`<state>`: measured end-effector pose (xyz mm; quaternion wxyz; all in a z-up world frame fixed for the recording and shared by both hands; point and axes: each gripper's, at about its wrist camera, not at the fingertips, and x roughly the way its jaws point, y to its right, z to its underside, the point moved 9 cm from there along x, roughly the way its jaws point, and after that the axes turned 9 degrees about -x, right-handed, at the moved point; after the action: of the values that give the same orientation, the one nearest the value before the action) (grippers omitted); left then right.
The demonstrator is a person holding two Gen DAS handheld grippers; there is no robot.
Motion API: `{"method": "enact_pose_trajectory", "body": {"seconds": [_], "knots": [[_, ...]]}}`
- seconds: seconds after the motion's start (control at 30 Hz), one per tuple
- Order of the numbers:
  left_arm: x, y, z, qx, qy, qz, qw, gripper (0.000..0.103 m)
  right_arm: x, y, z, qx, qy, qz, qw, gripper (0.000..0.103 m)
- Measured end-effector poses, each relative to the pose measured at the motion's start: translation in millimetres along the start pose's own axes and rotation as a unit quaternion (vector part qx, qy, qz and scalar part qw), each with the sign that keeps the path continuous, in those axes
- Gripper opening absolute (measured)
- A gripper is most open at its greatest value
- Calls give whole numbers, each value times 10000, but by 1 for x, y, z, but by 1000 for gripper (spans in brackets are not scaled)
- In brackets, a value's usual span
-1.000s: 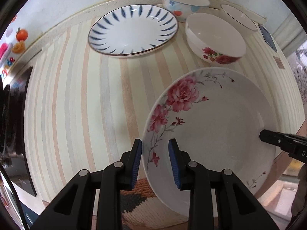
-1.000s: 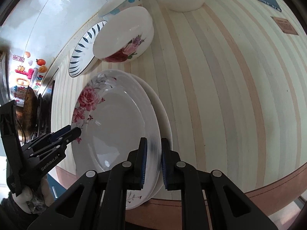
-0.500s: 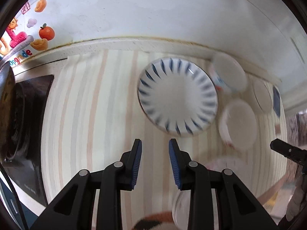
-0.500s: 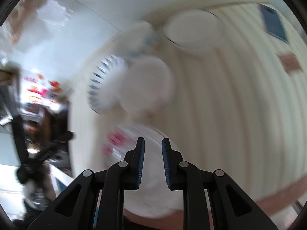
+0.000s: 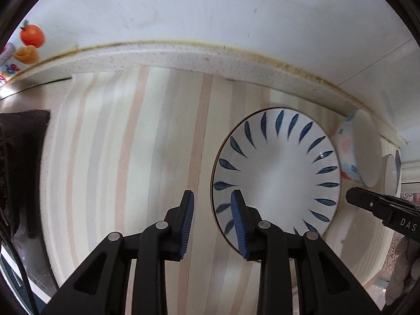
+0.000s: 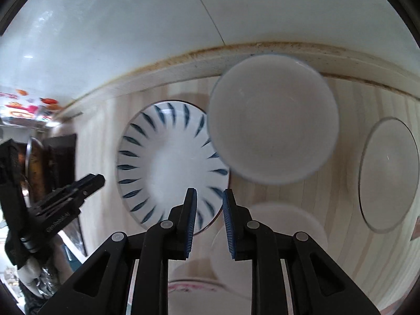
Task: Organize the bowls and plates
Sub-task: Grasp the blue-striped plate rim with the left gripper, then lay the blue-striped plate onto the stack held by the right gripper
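Blue-leaf plate (image 5: 275,173) lies flat, face up, on striped counter (image 5: 131,157), round so no long axis; my left tongs (image 5: 212,220) hover over its left rim, narrow gap, holding nothing. Right view: same plate (image 6: 168,168) left of white bowl (image 6: 273,120); my right tongs (image 6: 209,220) narrow, empty, just opened slightly.

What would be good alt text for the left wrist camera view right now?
The left gripper hovers with nothing between its blue pads, jaws straddling the near rim of a white plate with blue leaf marks on a striped countertop. A painted bowl sits behind the plate; the right gripper pokes in from the right edge.
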<state>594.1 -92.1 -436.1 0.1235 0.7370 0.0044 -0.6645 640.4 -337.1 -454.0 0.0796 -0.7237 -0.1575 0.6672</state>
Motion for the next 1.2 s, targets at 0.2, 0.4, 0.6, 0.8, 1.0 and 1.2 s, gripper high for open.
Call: {"method": "enact_pose_trajectory", "body": {"seconds": [0.2,0.4,0.6,0.8,1.0,1.2], "knots": [[33,-2,1,-75,-302,32,9995,27,22,21,-3,22,-290,128,9995,22],[38,10,-5,132,-2,85,9999,26,41,34,-6,35,-373,180,9991,22],[30,16,-1,364,349,-54,9987,17,47,31,-7,-194,-179,191,9995,12],[14,10,16,209,384,72,9990,17,41,28,-5,-338,-30,196,9992,12],[-17,-1,31,119,441,192,9988,17,32,18,3,-348,-92,60,9993,12],[-54,-13,45,263,603,246,9975,17,6,0,24,-332,19,-108,9994,12]]}}
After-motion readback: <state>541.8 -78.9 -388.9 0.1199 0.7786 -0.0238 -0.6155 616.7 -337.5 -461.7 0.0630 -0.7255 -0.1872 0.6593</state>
